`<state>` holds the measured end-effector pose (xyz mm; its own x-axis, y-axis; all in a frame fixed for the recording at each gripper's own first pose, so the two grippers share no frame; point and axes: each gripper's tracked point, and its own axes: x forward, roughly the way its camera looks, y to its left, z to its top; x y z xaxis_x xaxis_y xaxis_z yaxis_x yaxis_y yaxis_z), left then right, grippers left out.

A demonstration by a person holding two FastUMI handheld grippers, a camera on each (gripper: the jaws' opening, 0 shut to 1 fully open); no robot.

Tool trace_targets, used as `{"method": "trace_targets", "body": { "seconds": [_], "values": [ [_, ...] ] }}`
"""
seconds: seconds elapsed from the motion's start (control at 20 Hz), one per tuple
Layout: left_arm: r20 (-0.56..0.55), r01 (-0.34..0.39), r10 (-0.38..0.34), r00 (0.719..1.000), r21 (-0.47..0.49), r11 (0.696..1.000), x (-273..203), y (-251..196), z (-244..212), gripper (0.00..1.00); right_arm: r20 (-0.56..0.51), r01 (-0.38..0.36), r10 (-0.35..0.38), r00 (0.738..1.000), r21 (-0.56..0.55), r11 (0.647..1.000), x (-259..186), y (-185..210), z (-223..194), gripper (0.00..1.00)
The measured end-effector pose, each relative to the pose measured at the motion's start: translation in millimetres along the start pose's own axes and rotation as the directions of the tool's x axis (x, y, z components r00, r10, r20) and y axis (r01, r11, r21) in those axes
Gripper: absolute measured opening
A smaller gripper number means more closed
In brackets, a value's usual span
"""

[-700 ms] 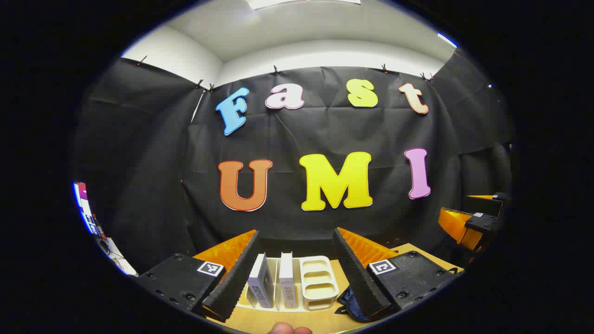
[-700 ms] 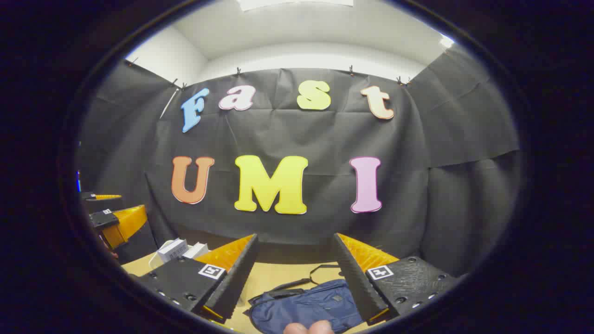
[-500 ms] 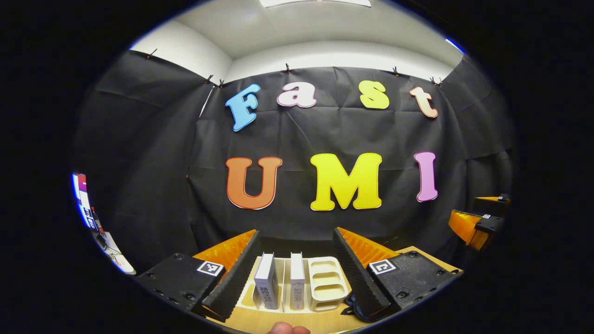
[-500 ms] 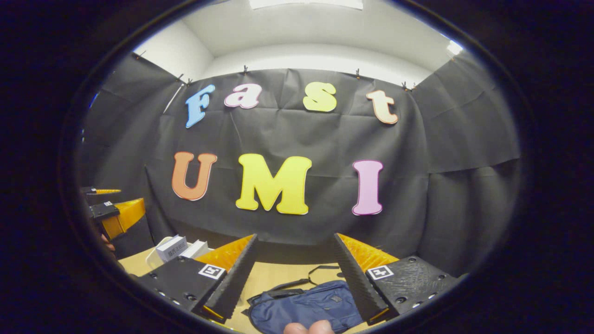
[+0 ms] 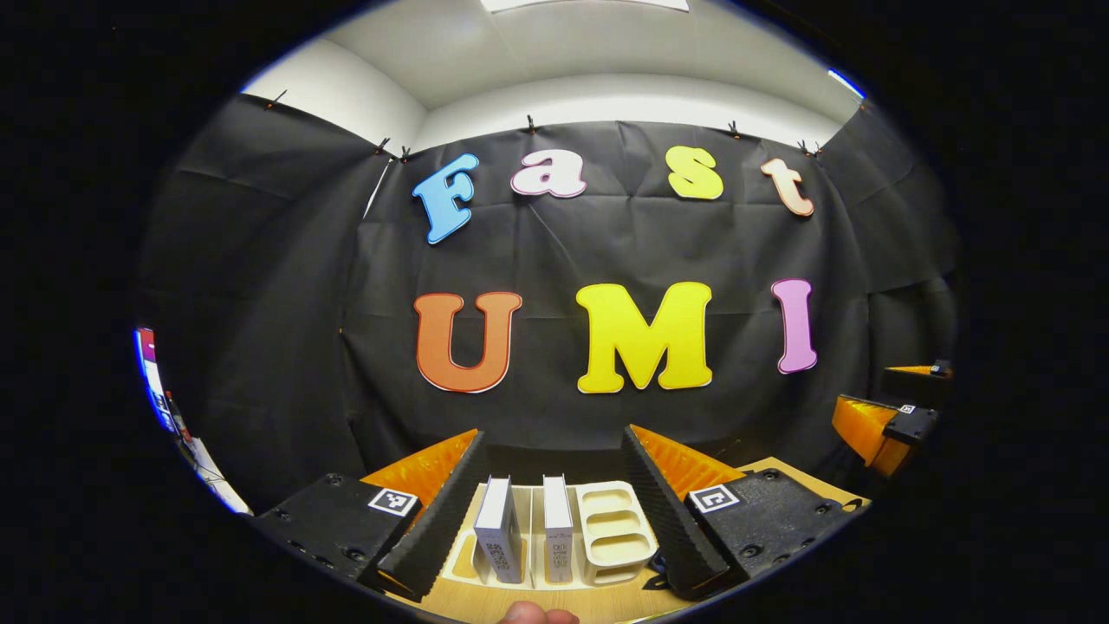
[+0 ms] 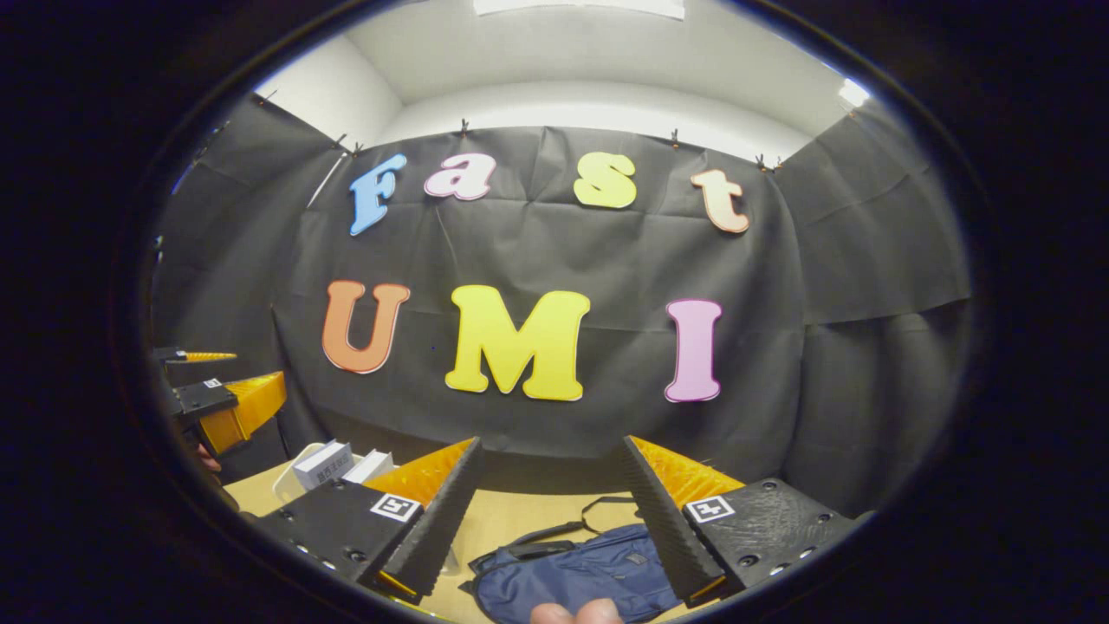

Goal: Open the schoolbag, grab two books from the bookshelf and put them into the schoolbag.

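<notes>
In the left gripper view, a white bookshelf [image 5: 611,533] stands on the wooden table with two white books [image 5: 501,529] [image 5: 558,527] upright in its slots. My left gripper [image 5: 553,438] is open above and in front of them, holding nothing. In the right gripper view, a dark blue schoolbag [image 6: 572,572] lies flat on the table with its strap trailing behind. My right gripper [image 6: 554,446] hangs open over it, holding nothing. The bookshelf [image 6: 290,475] and its books [image 6: 322,464] sit at the lower left. The left gripper [image 6: 217,394] shows at the far left, the right gripper [image 5: 892,416] at the far right.
The wooden table [image 6: 520,516] runs back to the black cloth wall [image 6: 563,260]. A corner of the schoolbag [image 5: 654,568] peeks beside my left gripper's right finger. A fingertip [image 5: 537,614] shows at the bottom edge of each view.
Both views have shifted slightly; the left gripper has swung left, so the bookshelf now sits more centred between its fingers. Both grippers stay open.
</notes>
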<state>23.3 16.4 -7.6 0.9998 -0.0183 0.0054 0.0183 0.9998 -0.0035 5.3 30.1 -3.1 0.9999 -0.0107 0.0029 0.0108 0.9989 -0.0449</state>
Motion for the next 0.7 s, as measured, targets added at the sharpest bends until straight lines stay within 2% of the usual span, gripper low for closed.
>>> {"method": "trace_targets", "body": {
  "seconds": [0.3, 0.7],
  "values": [
    [-0.007, 0.011, -0.011, 1.0, 0.004, 1.0, -0.3, -0.1, -0.8, 0.98, -0.014, 0.007, -0.007, 1.0, 0.018, 1.0, 2.7, 0.4, -4.5, 0.95],
    [-0.006, -0.003, 0.003, 1.0, 0.022, 1.0, -2.5, 2.1, 1.2, 0.98, -0.015, -0.006, 0.006, 1.0, 0.034, 0.999, 3.7, 5.0, -4.1, 0.97]
  ]
}}
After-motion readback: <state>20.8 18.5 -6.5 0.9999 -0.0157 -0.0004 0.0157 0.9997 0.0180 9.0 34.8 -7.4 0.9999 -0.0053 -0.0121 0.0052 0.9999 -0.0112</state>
